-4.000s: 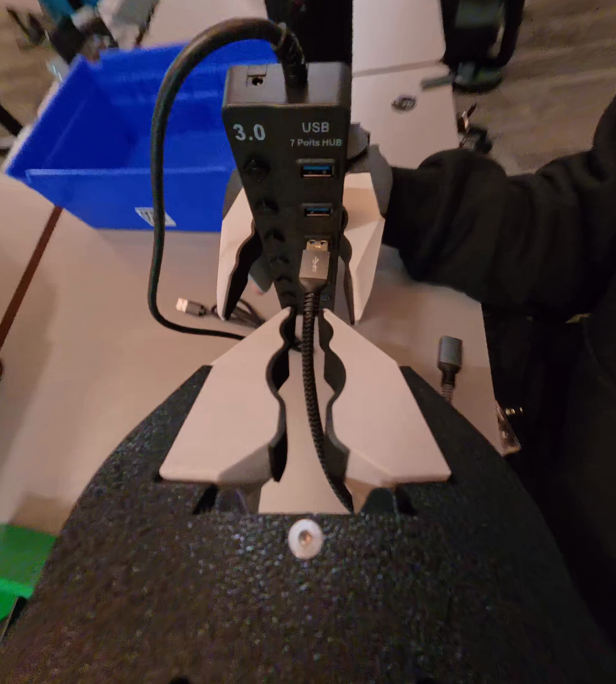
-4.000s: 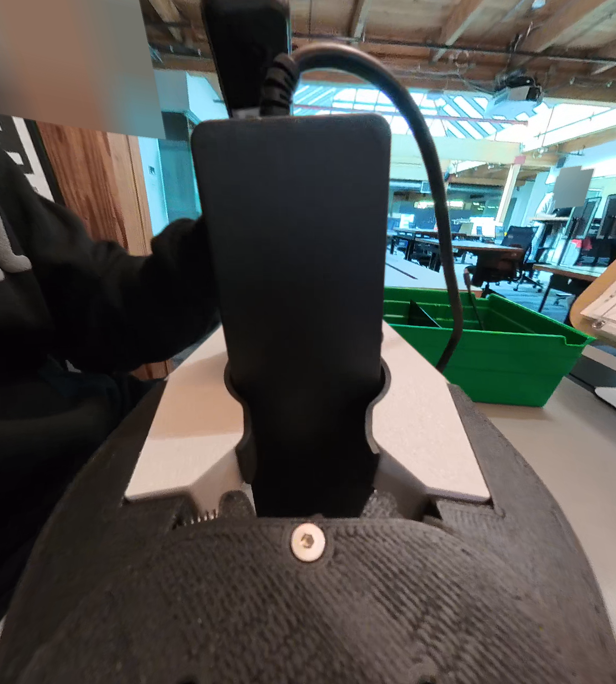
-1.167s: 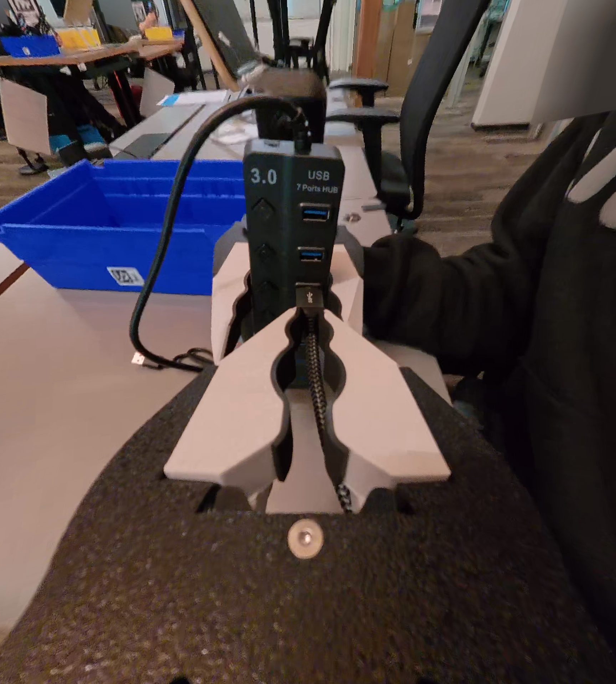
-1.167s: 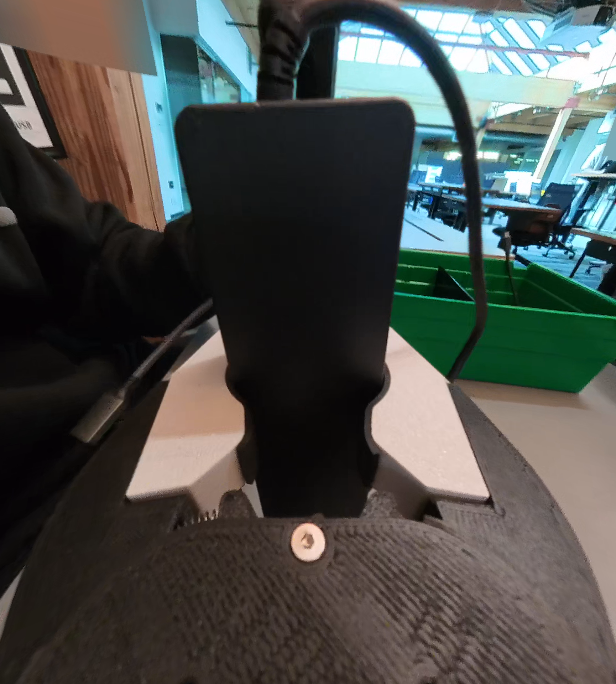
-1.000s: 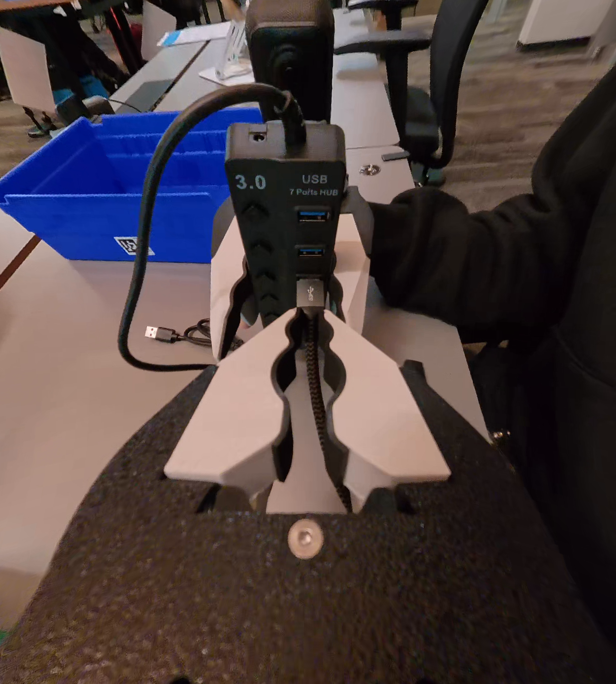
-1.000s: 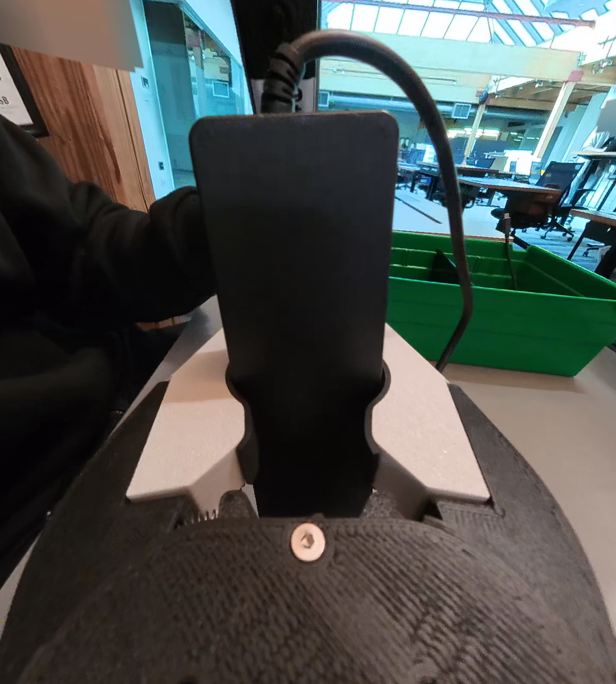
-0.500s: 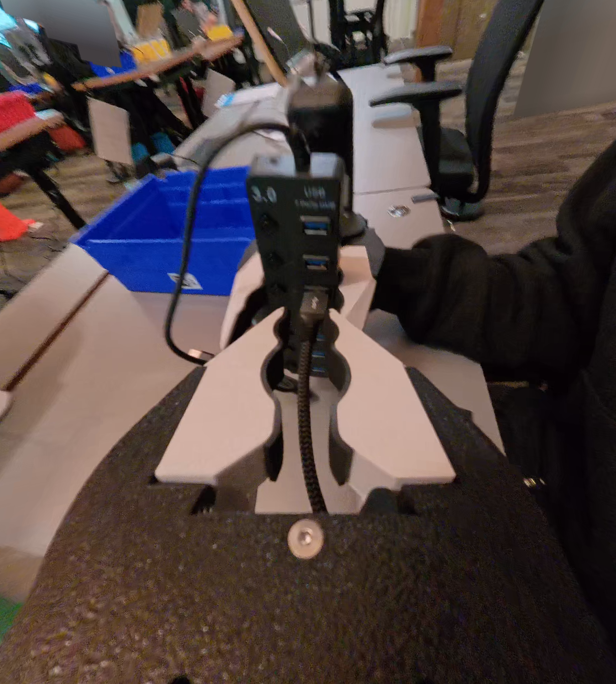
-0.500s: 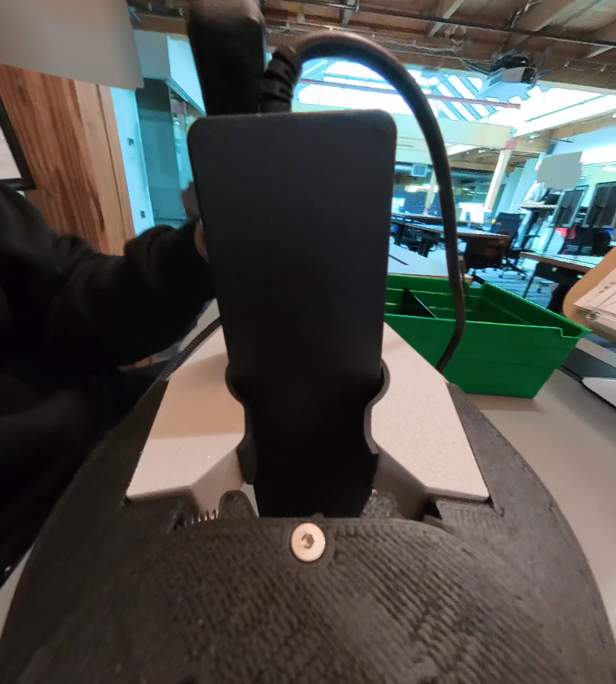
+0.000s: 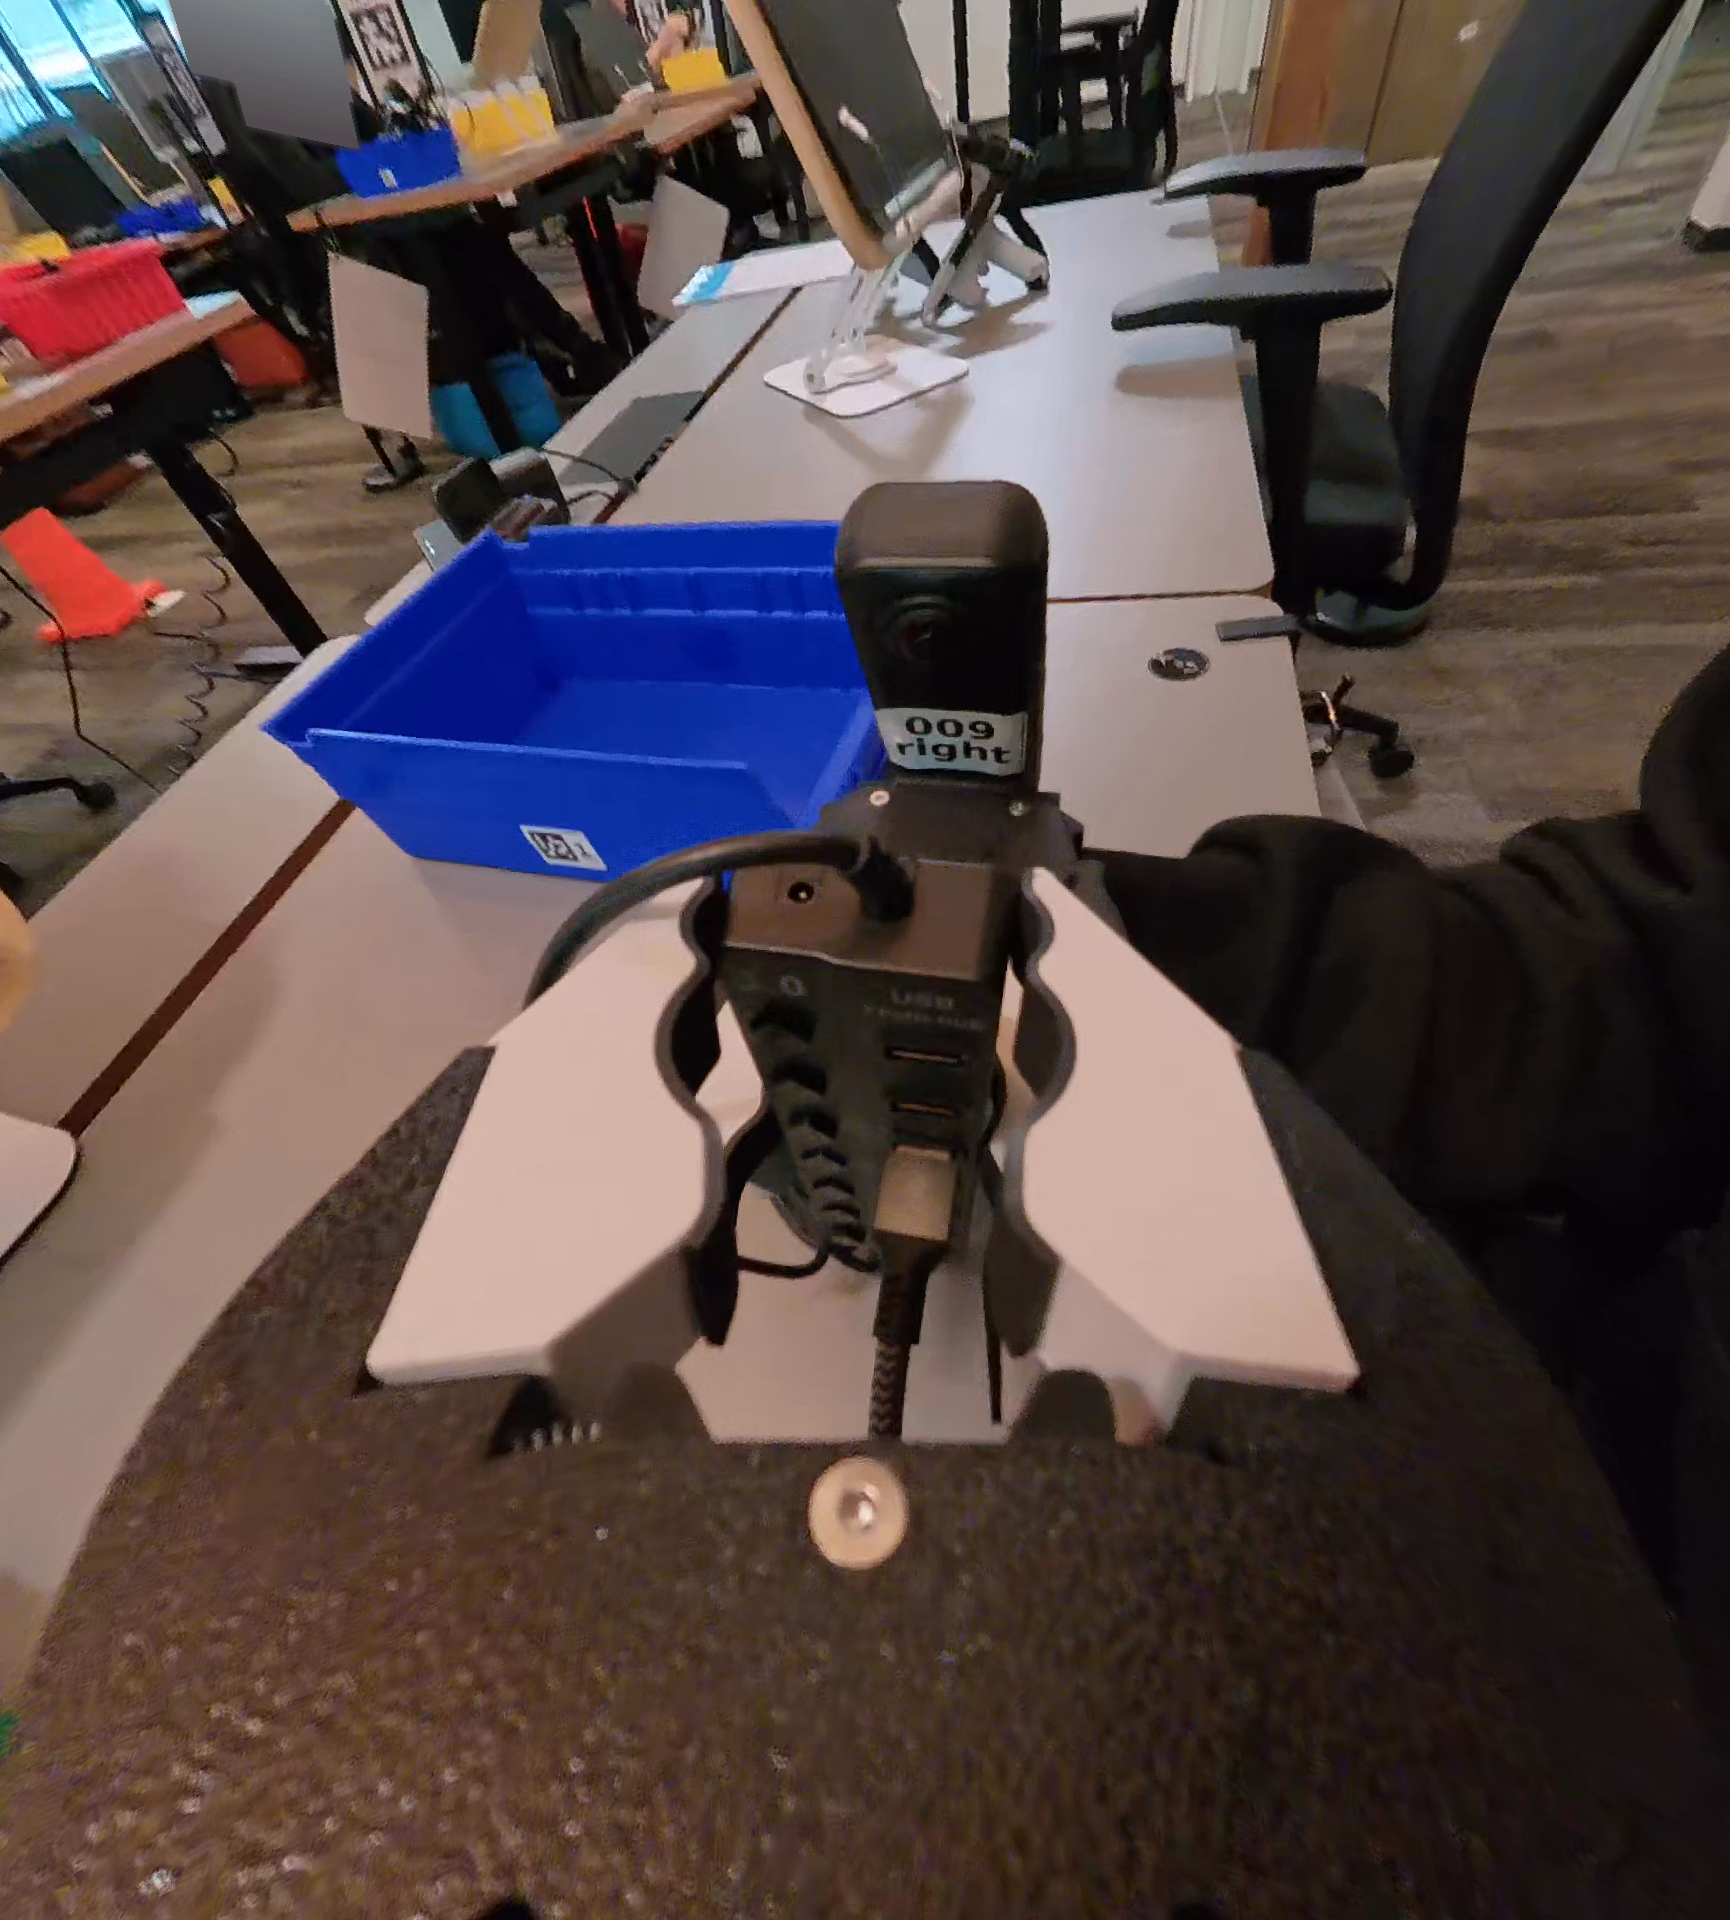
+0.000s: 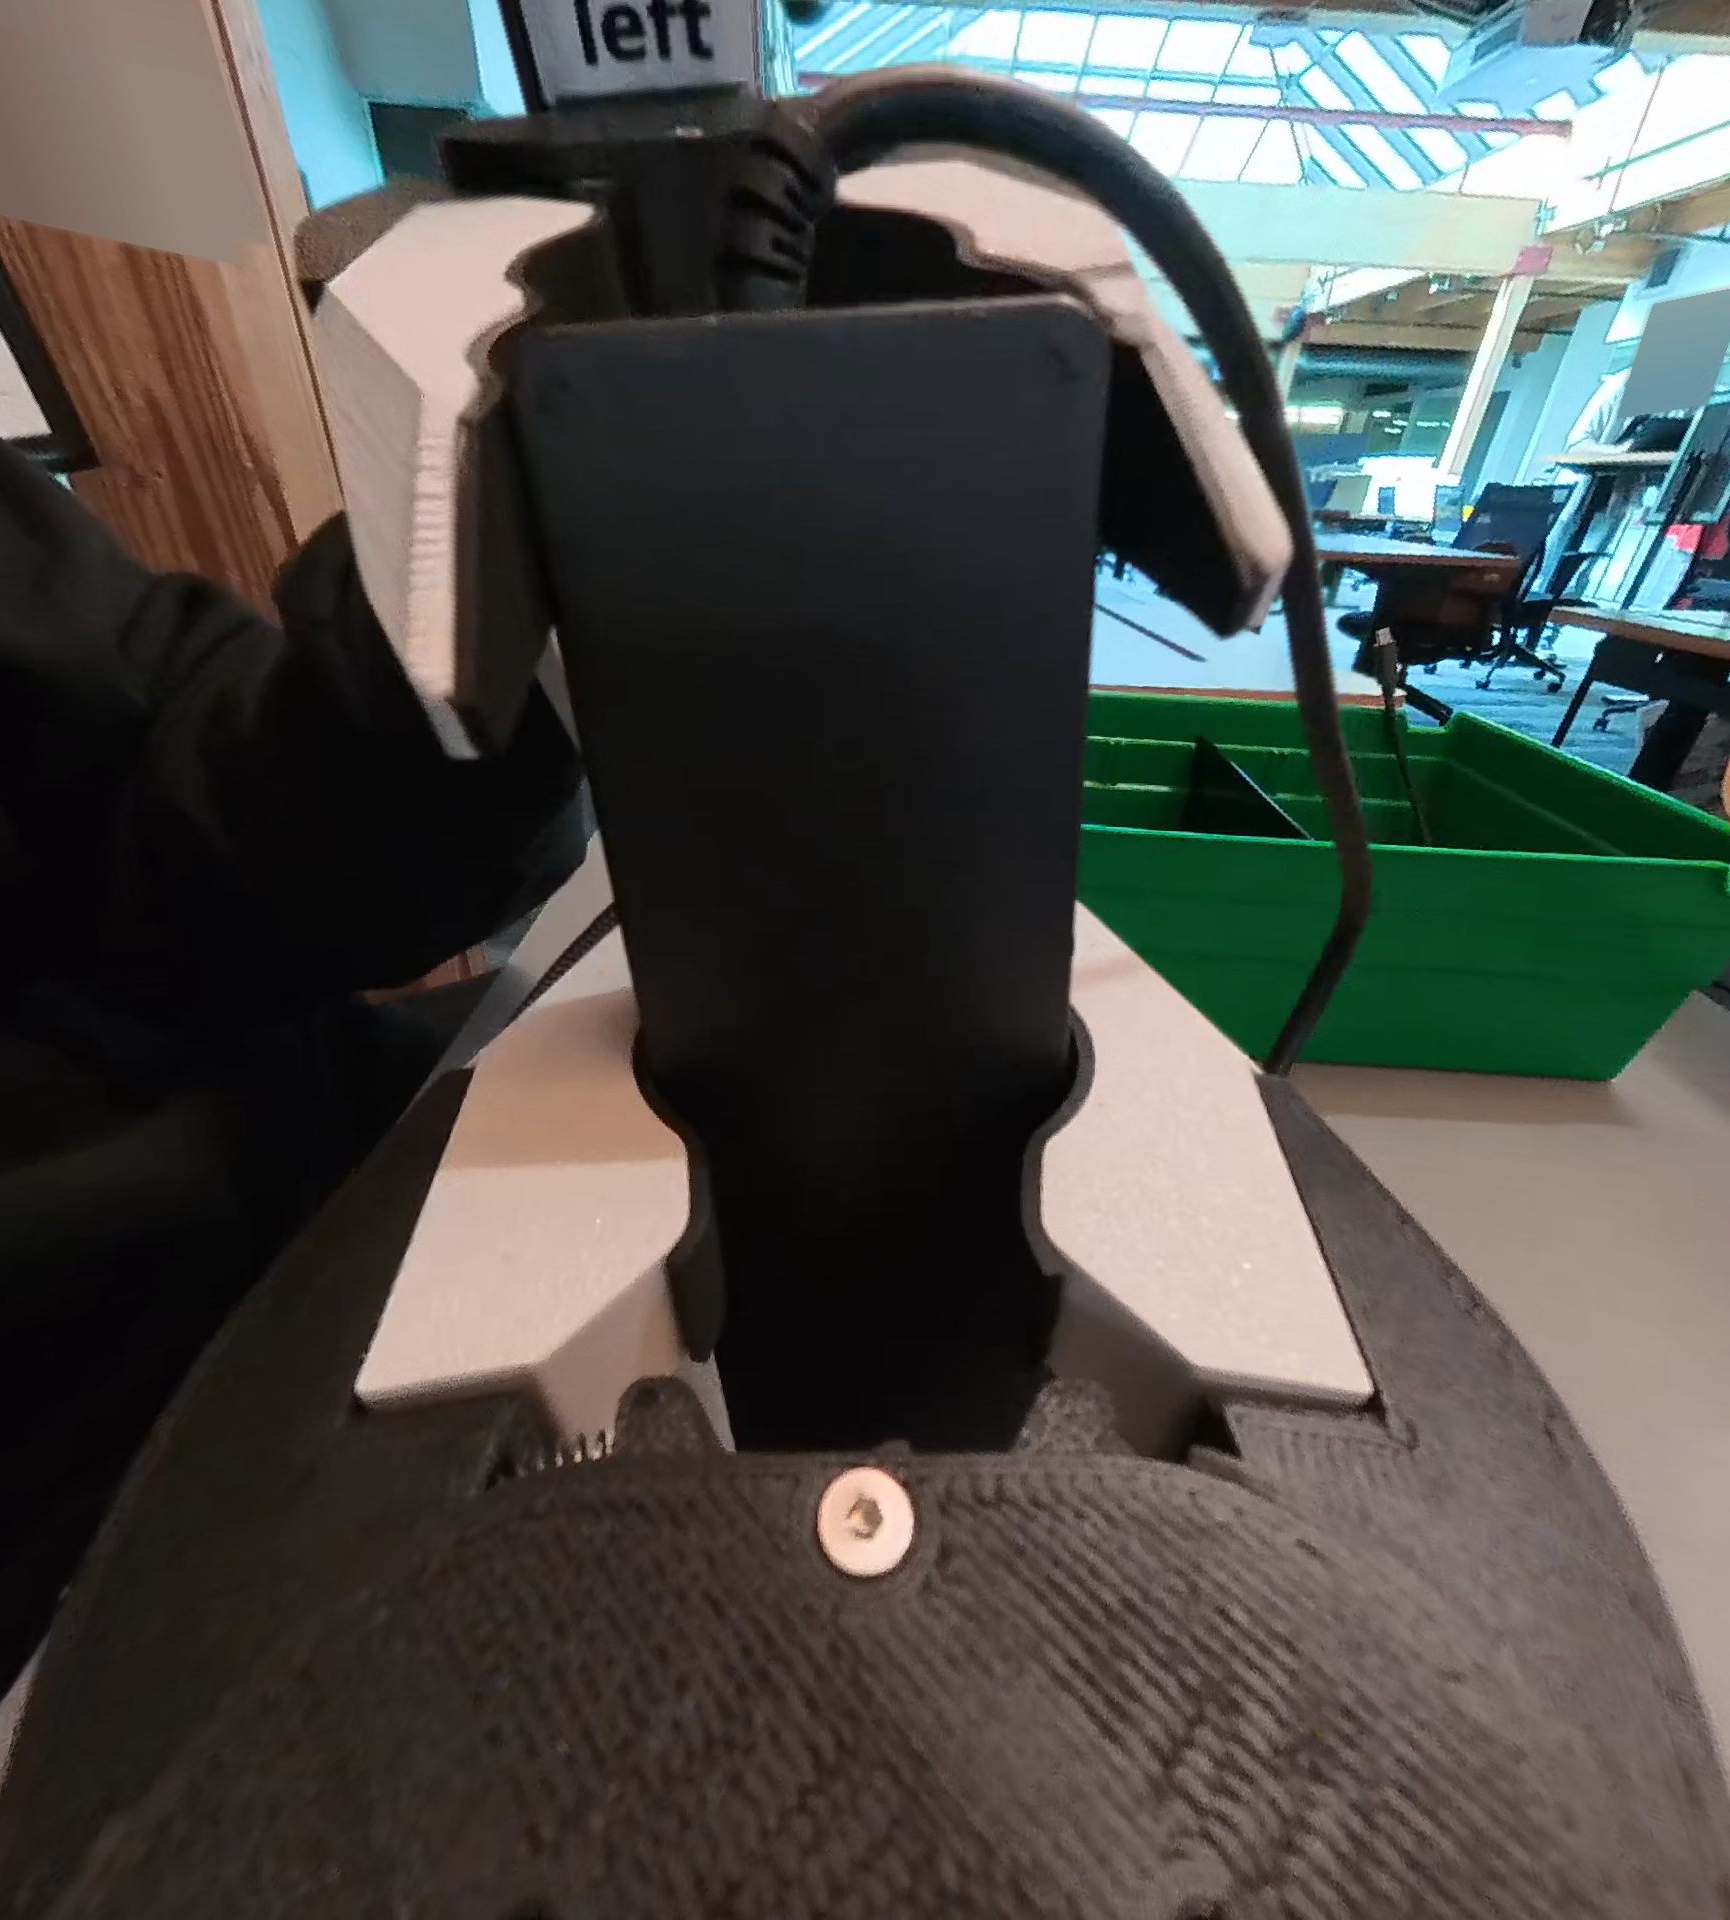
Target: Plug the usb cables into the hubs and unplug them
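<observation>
A black USB hub point(image 9: 861, 997) stands upright between the two grippers. My right gripper point(image 10: 866, 1049) is shut on its lower end; this view shows the hub's plain back point(image 10: 819, 675). My left gripper point(image 9: 866, 914) is open, its jaws straddling the hub on both sides. Its white fingers point(image 10: 404, 468) show at the hub's top in the right wrist view. A grey USB plug point(image 9: 913, 1195) on a braided cable point(image 9: 892, 1351) sits in the hub's third port. The hub's own black cable point(image 9: 632, 883) loops off its top end.
A blue bin point(image 9: 570, 769) stands on the table point(image 9: 217, 987) behind the hub. A green bin point(image 10: 1463, 935) stands on the right of the right wrist view. A person's black sleeve point(image 9: 1412, 987) fills the right side. An office chair point(image 9: 1360, 416) stands beyond.
My left gripper was shut on the braided cable below its plug. It has let go, opened wide and moved forward around the hub. The plug stays in the port.
</observation>
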Demonstrator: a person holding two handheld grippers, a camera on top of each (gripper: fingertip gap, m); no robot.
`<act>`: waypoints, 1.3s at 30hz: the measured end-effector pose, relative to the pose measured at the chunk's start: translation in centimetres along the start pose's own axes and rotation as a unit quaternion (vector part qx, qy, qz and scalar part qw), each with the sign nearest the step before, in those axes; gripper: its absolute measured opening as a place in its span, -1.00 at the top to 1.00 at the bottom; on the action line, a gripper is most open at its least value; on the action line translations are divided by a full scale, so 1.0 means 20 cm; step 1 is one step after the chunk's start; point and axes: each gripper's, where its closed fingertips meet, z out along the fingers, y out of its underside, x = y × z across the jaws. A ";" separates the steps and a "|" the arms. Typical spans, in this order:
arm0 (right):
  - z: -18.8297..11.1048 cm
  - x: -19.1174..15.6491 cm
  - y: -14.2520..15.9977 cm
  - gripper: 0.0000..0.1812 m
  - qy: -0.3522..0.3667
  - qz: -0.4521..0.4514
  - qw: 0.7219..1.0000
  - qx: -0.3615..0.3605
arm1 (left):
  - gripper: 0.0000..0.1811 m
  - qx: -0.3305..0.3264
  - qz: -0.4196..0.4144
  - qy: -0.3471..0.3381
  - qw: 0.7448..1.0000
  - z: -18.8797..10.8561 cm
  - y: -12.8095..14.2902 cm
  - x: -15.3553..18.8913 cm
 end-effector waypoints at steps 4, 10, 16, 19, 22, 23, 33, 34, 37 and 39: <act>0.00 0.02 -0.03 0.12 0.007 0.031 0.999 0.022 | 0.42 -0.023 0.024 -0.001 0.999 -0.02 0.00 -0.02; 0.02 0.06 -0.03 0.13 0.036 0.025 0.999 0.012 | 0.42 -0.037 0.049 -0.018 0.998 -0.10 -0.04 -0.07; 0.05 0.07 0.02 0.34 0.046 0.000 0.999 -0.021 | 0.42 -0.038 0.057 -0.005 0.998 -0.12 -0.03 -0.06; 0.05 0.08 0.00 0.34 0.058 -0.023 0.998 -0.024 | 0.42 -0.024 0.057 -0.002 0.998 -0.13 -0.03 -0.05; 0.04 0.08 -0.05 0.36 0.063 -0.018 0.998 0.003 | 0.41 0.004 0.048 -0.010 0.999 -0.16 -0.07 -0.06; 0.04 0.09 -0.06 0.36 0.068 -0.016 0.997 0.011 | 0.34 0.008 0.044 -0.010 0.999 -0.17 -0.07 -0.06; 0.05 0.06 -0.02 0.36 0.050 -0.017 0.999 -0.005 | 0.43 -0.016 0.033 -0.015 0.999 -0.19 -0.03 -0.07; 0.05 0.05 -0.01 0.35 0.041 -0.007 0.999 -0.007 | 0.43 -0.019 0.037 -0.013 0.999 -0.19 -0.02 -0.07; 0.07 0.05 0.00 0.34 0.039 -0.009 0.999 -0.006 | 0.43 -0.027 0.049 -0.005 0.998 -0.17 -0.01 -0.05; 0.08 0.03 -0.05 0.28 0.031 -0.001 0.999 0.023 | 0.43 -0.032 0.061 0.001 0.998 -0.16 0.00 -0.04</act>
